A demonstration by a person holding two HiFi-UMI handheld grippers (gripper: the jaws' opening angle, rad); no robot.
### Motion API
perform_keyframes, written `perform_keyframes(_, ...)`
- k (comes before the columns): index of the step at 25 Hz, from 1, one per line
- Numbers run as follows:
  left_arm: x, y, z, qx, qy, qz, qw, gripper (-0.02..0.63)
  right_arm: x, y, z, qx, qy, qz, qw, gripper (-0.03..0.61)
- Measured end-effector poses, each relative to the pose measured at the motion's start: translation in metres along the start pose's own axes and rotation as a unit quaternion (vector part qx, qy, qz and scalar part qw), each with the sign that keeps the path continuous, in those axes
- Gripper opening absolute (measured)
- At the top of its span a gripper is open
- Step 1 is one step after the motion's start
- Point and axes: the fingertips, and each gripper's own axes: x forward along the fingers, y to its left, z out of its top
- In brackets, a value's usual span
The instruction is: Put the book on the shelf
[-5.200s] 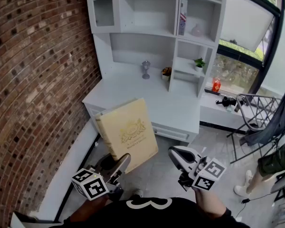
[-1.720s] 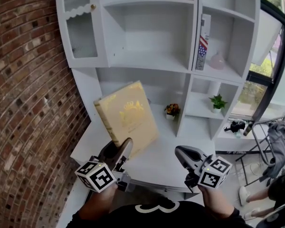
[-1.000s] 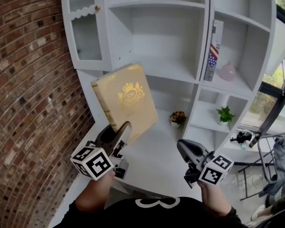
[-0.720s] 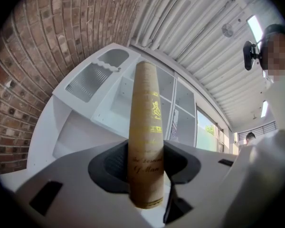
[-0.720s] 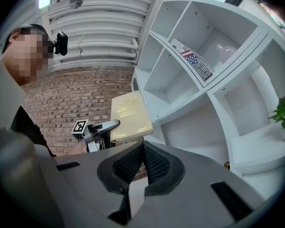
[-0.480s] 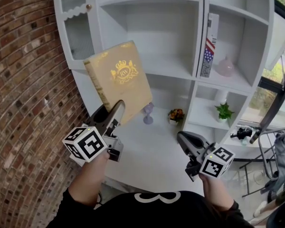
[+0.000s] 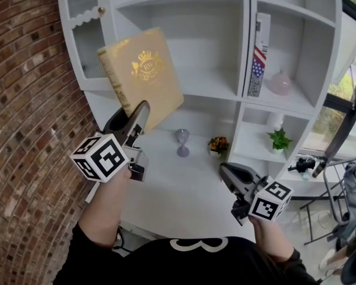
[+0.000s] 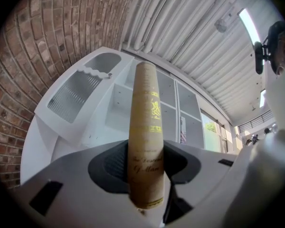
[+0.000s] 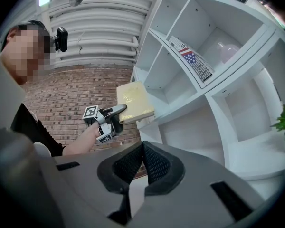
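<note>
A cream hardcover book (image 7: 143, 73) with a gold crown on its cover is held up, tilted, in front of the white shelf unit (image 7: 210, 91), at the height of the wide middle compartment. My left gripper (image 7: 134, 116) is shut on the book's lower edge. In the left gripper view the spine (image 8: 146, 122) stands upright between the jaws of the left gripper (image 8: 145, 167). My right gripper (image 7: 225, 172) hangs lower at the right, shut and holding nothing. The right gripper view shows the book (image 9: 135, 107) and the left gripper (image 9: 115, 112) beyond the closed right gripper (image 9: 143, 158).
A tall book with a flag on its spine (image 7: 258, 55) and a pink vase (image 7: 280, 83) stand in the right compartment. A goblet (image 7: 182, 142), a small flower pot (image 7: 216, 144) and a green plant (image 7: 279, 140) sit lower down. A brick wall (image 7: 24, 100) closes the left side.
My left gripper has lifted the book up and to the left, from counter height to the middle shelf's height. The right gripper has hardly moved.
</note>
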Motion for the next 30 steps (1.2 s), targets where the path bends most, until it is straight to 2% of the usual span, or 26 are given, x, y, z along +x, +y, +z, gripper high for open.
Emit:
perform_keyframes(11, 0.052, 0.009, 0.013, 0.045, -0.013, 0.008, 0.9989, 0.187, -0.001, -0.018, -0.003, -0.001, 0.004, -0.014, 1.000, 0.012)
perform_keyframes(20, 0.096, 0.025, 0.003, 0.069, -0.002, 0.027, 0.9973, 0.187, -0.002, -0.035, -0.011, 0.006, 0.013, -0.027, 1.000, 0.012)
perform_keyframes(30, 0.145, 0.040, -0.015, 0.096, 0.013, 0.050, 0.9940, 0.187, -0.013, -0.054, -0.016, 0.037, 0.005, -0.043, 0.998, 0.011)
